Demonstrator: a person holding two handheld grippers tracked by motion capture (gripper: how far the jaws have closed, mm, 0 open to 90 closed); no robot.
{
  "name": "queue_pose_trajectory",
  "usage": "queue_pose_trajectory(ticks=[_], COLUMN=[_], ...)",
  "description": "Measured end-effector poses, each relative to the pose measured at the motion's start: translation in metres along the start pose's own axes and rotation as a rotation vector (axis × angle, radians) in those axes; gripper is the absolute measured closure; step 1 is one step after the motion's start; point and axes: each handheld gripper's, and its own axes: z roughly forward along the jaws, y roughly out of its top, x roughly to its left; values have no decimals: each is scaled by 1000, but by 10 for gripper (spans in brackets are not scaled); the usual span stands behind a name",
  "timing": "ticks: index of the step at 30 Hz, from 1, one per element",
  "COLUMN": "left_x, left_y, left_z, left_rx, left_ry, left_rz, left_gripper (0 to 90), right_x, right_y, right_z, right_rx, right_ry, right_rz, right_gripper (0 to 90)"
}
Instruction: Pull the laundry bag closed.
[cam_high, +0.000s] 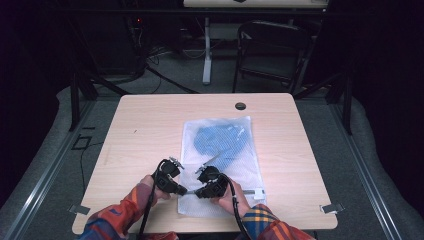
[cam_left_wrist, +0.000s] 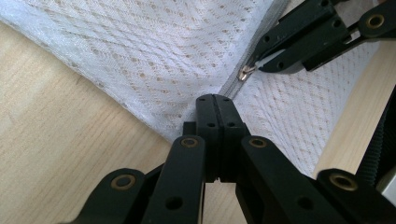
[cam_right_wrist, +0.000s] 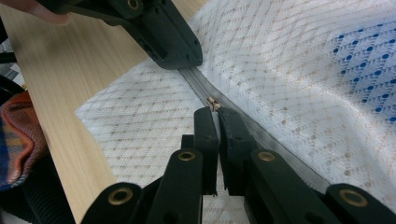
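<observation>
A white mesh bag (cam_high: 220, 165) lies flat on the table (cam_high: 150, 130), toward its near edge, with something blue (cam_high: 220, 140) inside at the far end; through the mesh the blue thing's shape cannot be made out.

The left gripper (cam_high: 184, 190) sits at the bag's 7 o'clock corner. In the left gripper view its jaws are pressed together at the end of the zip (cam_left_wrist: 233, 86), on the bag's edge; whether fabric is pinched between them is hidden by the jaws themselves.

The right gripper (cam_high: 199, 191) is just beside it, the two tips nearly meeting in the high view. In the right gripper view its jaws are drawn in on the zip pull (cam_right_wrist: 213, 103), with a thin slit left between them; the pull's tab goes down between the tips and only its metal top shows. In the left gripper view the same pull sticks out at 7 o'clock from the right gripper's tip.

The zip runs off under the right jaws, so its far stretch is covered. In the high view the hands and gripper bodies hide the bag's near middle, and the sleeves (cam_high: 115, 220) are cut off by the bottom edge.
</observation>
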Motion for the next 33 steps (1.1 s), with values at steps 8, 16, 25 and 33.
queue_pose_trajectory(ticks=[8,16,25,33], left_x=[0,1,1,1], left_y=[0,0,0,0], left_z=[0,0,0,0], left_rx=[0,-5,-3,-3], left_ry=[-2,-10,-7,-7], left_rz=[-1,-4,-4,-4], left_gripper=[900,900,900,900], right_x=[-1,-6,-8,-11], right_y=[-3,-9,-14,-17], right_z=[-5,-11,-13,-19], right_rx=[10,18,12,23], right_ry=[-19,-23,-31,-37], right_rz=[-5,0,7,6], right_gripper=[870,870,870,870])
